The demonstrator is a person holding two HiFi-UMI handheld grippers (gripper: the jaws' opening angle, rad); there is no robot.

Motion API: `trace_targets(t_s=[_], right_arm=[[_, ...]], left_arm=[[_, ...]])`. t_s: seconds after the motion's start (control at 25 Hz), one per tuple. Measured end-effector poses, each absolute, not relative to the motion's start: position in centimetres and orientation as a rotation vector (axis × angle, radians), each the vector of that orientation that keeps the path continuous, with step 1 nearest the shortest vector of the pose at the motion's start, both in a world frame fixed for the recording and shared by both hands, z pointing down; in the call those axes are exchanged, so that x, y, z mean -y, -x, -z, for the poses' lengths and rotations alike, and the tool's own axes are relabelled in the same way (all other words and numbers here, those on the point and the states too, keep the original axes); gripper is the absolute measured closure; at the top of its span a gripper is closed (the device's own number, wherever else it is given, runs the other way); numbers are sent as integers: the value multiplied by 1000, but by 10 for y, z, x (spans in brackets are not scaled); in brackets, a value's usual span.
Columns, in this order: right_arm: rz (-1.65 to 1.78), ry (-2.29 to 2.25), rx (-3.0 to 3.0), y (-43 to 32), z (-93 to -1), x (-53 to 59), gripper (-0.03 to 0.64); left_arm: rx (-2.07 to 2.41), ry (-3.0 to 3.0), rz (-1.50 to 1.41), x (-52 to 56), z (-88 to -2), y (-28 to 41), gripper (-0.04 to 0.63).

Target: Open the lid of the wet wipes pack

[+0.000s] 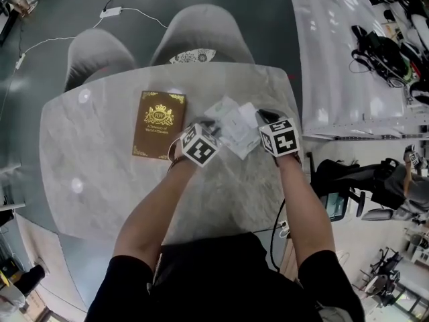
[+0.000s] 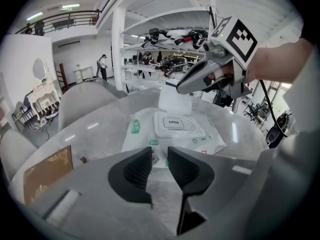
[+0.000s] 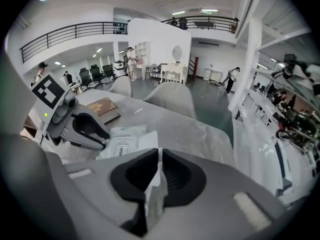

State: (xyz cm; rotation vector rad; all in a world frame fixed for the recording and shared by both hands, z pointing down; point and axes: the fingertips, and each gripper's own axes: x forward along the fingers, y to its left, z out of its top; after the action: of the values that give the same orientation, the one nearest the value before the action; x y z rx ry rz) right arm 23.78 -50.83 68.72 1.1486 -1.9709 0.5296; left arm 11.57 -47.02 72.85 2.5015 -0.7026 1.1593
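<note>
Okay, wet wipes pack (image 1: 231, 129) lies on the table (image 1: 100, 173), right of the book (image 1: 159, 124); its lid (image 2: 175, 125) looks shut. Left gripper (image 2: 159, 154) is released, jaws apart at the pack's near edge. Right gripper (image 3: 159, 156) is clenched on a thin white sheet (image 3: 152, 194) at the far end. Risk: pulling that sheet drags the unpinned pack or tears it, lid untouched. Count: one pack, one lid, one book, two grippers, two chairs (image 1: 201, 32).

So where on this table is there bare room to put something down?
Bare marble lies left of the brown book, out to the table edge, and between the person's forearms. Crowded: the middle, where the left hand-held gripper and right hand-held gripper flank the wet wipes pack.
</note>
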Motion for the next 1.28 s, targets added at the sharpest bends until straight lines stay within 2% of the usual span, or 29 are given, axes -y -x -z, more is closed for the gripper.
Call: trace_targets(t_s=[0.2,0.4,0.96,1.28], right_arm=[[-575,-1226,2000,-239,-691,516,586],[-580,-1326,2043,-232,-656,502,584],[-502,-1516,2154,-172,-541,316,604],[-438,-1567,2267,-157,-486,254,614]], left_arm=[[738,-2527,-1059,468,-705,-114,485],[790,-2590,-915,460,-659,-101,486],[937,-2656,-556,350,-543,-7,528],[966,-2683,-513,301,-502,17,545]])
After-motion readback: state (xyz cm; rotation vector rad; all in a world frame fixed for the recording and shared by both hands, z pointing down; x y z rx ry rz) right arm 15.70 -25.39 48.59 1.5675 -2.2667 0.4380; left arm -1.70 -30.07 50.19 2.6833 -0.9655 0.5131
